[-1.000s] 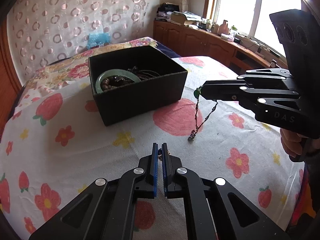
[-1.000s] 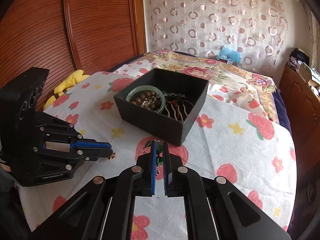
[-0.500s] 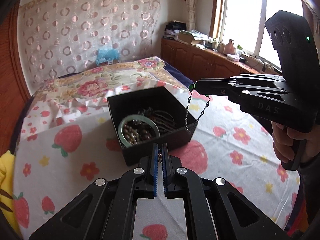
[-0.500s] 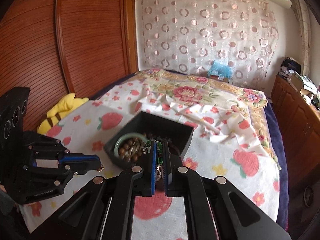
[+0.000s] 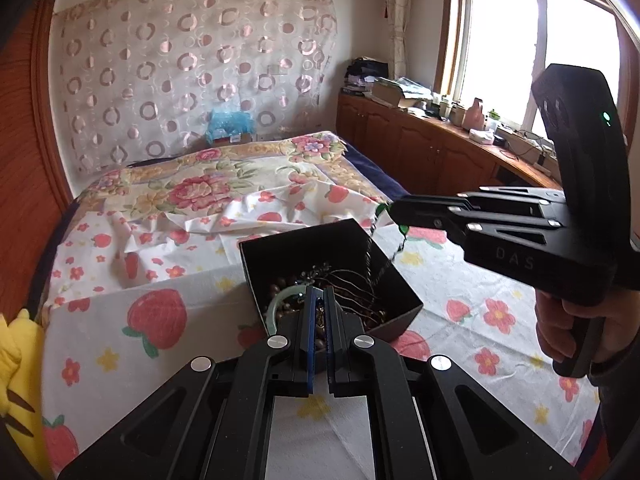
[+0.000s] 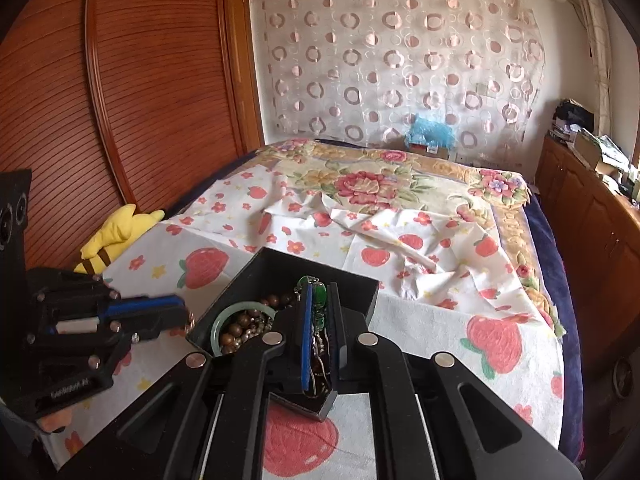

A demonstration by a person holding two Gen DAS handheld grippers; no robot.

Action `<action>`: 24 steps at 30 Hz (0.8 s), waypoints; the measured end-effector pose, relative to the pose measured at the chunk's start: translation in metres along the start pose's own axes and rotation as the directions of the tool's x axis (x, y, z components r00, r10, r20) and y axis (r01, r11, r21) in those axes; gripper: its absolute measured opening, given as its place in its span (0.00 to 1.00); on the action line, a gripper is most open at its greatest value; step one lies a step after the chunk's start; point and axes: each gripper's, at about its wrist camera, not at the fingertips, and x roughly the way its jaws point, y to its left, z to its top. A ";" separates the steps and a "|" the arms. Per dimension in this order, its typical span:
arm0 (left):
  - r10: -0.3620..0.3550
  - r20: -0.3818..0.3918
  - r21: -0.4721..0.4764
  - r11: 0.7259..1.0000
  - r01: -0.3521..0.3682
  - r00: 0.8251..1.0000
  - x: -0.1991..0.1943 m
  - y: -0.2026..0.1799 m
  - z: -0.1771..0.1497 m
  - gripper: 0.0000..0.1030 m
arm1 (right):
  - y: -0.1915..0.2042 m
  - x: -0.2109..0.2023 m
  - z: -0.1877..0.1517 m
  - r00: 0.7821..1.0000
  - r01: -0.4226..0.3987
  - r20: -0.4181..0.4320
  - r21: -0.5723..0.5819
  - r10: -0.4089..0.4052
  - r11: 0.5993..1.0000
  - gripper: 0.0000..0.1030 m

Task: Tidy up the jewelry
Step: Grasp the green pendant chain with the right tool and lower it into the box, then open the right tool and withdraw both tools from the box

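Observation:
A black open box (image 5: 402,307) (image 6: 362,280) sits on the strawberry-print sheet. It holds a pale green bangle (image 5: 273,309) (image 6: 218,322), brown bead bracelets (image 6: 240,330) and dark chains. My right gripper (image 5: 390,211) (image 6: 320,294) is shut on a chain necklace with green stones (image 5: 376,256) (image 6: 319,300). The chain hangs down into the box's right side. My left gripper (image 5: 319,300) (image 6: 188,316) is shut on a small gold-coloured trinket (image 6: 191,319) at the box's near-left edge. In its own view the fingers hide most of the trinket.
A yellow plush toy (image 5: 14,360) (image 6: 118,234) lies at the sheet's left edge by a wooden wardrobe (image 6: 120,100). Cluttered wooden cabinets (image 5: 420,152) run under the window on the right. A hand (image 5: 560,330) grips the right tool's handle. A crumpled floral quilt (image 6: 360,188) lies behind the box.
Both grippers have risen and closed in on the box. The necklace, which hung over the sheet to the box's right, now dangles over and into the box.

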 end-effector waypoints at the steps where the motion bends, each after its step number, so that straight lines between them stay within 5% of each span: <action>1: 0.001 -0.002 -0.004 1.000 -0.001 1.000 0.001 0.001 0.001 0.03 | 0.000 0.000 -0.001 1.000 0.001 -0.001 0.000 -0.001 1.000 0.09; 10: 0.012 -0.014 -0.028 1.000 -0.013 1.000 0.012 0.003 0.001 0.03 | -0.006 -0.007 -0.014 1.000 -0.004 0.004 0.028 0.004 1.000 0.15; 16: 0.044 -0.020 -0.020 0.999 -0.044 0.999 0.009 0.002 -0.008 0.15 | -0.007 -0.021 -0.031 0.999 0.045 0.024 0.064 -0.046 0.997 0.15; 19: 0.062 -0.003 -0.029 0.998 -0.062 0.998 -0.002 0.003 -0.014 0.30 | -0.006 -0.032 -0.042 0.997 0.063 0.039 0.076 -0.067 0.995 0.15; 24: 0.109 0.026 -0.015 0.994 -0.109 0.994 -0.018 0.000 -0.023 0.70 | 0.004 -0.056 -0.056 0.994 0.070 0.082 0.083 -0.076 0.994 0.24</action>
